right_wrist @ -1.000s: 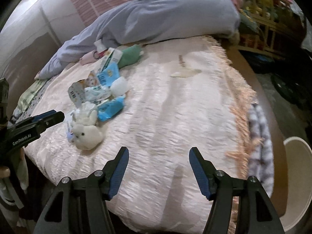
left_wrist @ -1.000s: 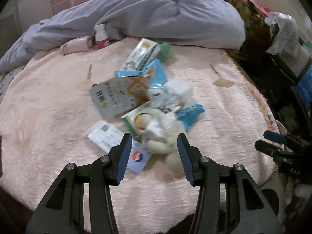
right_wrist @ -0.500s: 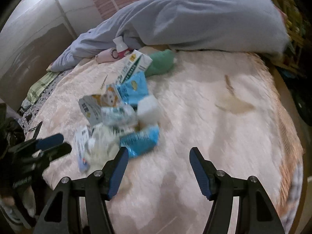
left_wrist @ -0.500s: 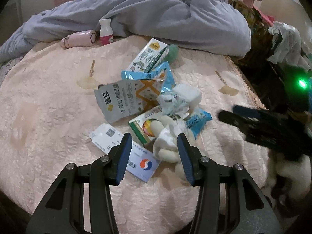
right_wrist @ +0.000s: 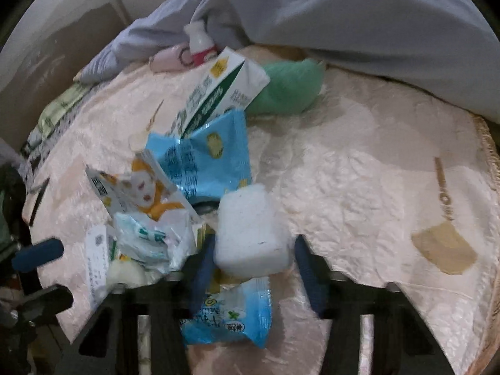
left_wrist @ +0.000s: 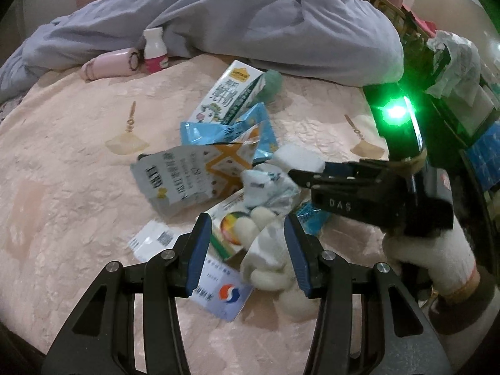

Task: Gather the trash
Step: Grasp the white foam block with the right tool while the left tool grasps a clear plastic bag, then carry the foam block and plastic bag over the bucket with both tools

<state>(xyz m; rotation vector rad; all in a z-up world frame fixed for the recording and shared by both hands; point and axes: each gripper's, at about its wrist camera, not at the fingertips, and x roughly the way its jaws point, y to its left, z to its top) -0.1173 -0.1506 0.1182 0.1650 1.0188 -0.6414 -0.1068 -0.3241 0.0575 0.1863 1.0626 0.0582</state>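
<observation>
We see the pale pink quilted bedspread point(left_wrist: 62, 168) filling both views, with a rumpled lavender-grey duvet point(left_wrist: 250, 22) across the top. At the frame centre lies the heap of trash, still uncollected: a white and green milk carton point(left_wrist: 228, 93), a torn silver and orange foil pouch point(left_wrist: 187, 178), a crumpled blue snack wrapper point(right_wrist: 203, 159), a white foam block point(right_wrist: 250, 231) and a small blue sachet point(right_wrist: 231, 312).

Our left gripper point(left_wrist: 247, 250), at the bottom of its view, stands partly open around a knotted white cloth bundle point(left_wrist: 265, 256); its pads do not visibly press it.

Our right gripper point(right_wrist: 250, 268), low in its own blurred view, is closing, with the foam block between its jaws but not yet pinched. We judge the collecting barely begun; no bin shows.
</observation>
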